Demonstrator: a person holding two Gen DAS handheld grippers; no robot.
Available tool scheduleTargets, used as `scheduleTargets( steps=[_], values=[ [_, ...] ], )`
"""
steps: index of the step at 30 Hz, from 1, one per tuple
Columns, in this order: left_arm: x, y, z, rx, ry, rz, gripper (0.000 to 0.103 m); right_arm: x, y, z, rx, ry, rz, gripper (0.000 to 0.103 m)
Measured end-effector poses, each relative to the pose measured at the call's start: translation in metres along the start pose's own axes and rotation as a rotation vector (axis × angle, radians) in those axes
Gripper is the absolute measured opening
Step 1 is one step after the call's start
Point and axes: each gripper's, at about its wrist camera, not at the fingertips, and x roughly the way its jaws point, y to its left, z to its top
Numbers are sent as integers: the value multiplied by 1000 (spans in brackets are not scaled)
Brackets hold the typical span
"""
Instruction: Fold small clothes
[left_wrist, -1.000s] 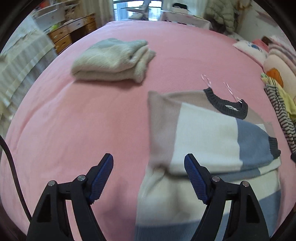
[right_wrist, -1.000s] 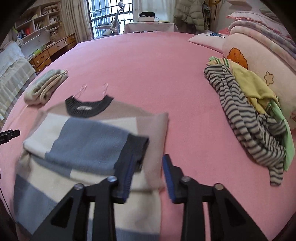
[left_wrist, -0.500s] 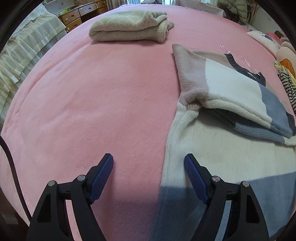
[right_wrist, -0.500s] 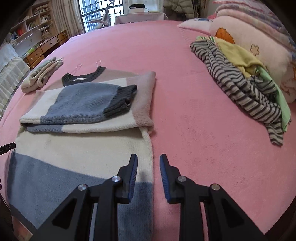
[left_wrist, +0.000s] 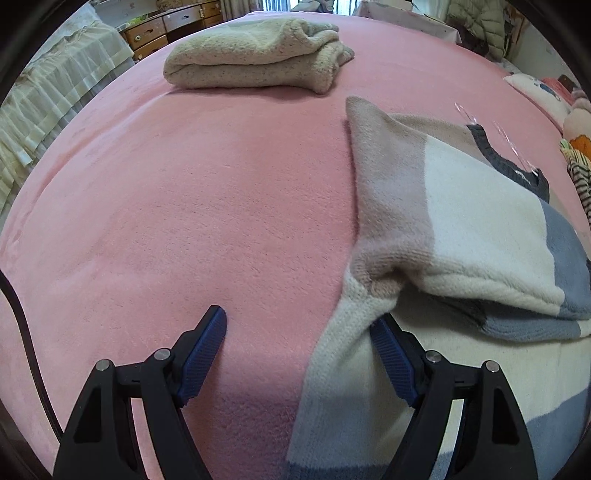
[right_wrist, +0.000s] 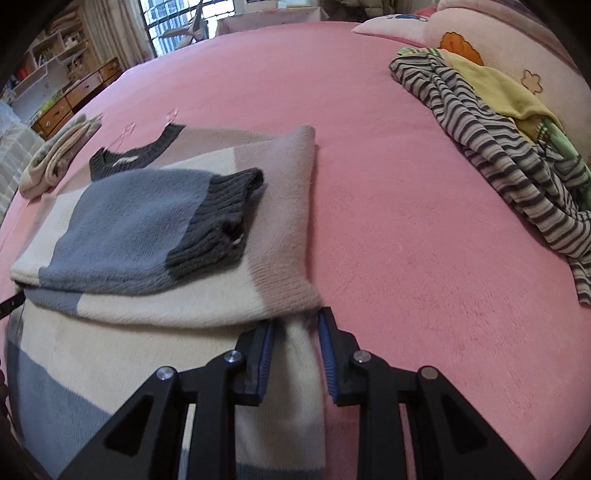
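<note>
On the left of the pink bedspread (left_wrist: 192, 206) a cream knit (left_wrist: 255, 55) already lies folded, well apart from the colour-block sweater (left_wrist: 480, 229), which lies flat nearer the person with both sleeves turned in across the chest. The left gripper (left_wrist: 297, 350) hangs low with its jaws spread wide and nothing between them; one blue pad (left_wrist: 205, 354) is over bare bedspread and the other over the sweater's cream body, so the left side edge falls between them. To do this step well, it should drop onto that edge and close on both layers of the knit, not the top one alone. On the other side the right gripper (right_wrist: 295, 350) has its jaws partly open astride the sweater's right side edge (right_wrist: 295, 347), just below the folded sleeve; whether the pads press the cloth cannot be told. Both grips look best taken at matching height, so the lower half can be carried up toward the dark collar (right_wrist: 129, 158) evenly. The striped top (right_wrist: 491, 155) heaped far right is clear of the fold.
</note>
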Motion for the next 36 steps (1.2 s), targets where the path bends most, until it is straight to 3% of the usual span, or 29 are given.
scheduleTargets(
  steps=[6,14,18,21,25,30,36],
  values=[
    [5,4,-2,-19,-27,19,77,4,-9,-7,12,-8,6,17],
    [10,23,-6,-105,-46,-50,77,8,-11,-10,13,-12,12,17],
    [13,24,-7,-86,-66,-45,78,11,-15,-13,26,-18,29,16],
    [9,18,-7,-43,-70,-13,78,6,-8,-14,-6,-17,-7,20],
    [-7,9,-8,56,-52,33,79,-16,1,-22,-57,-1,-53,40],
    [-43,8,-38,161,-41,80,79,-69,9,-59,-113,-44,-39,41],
    [-90,28,-98,187,-36,48,79,-122,19,-113,-142,-59,-8,41]
  ],
)
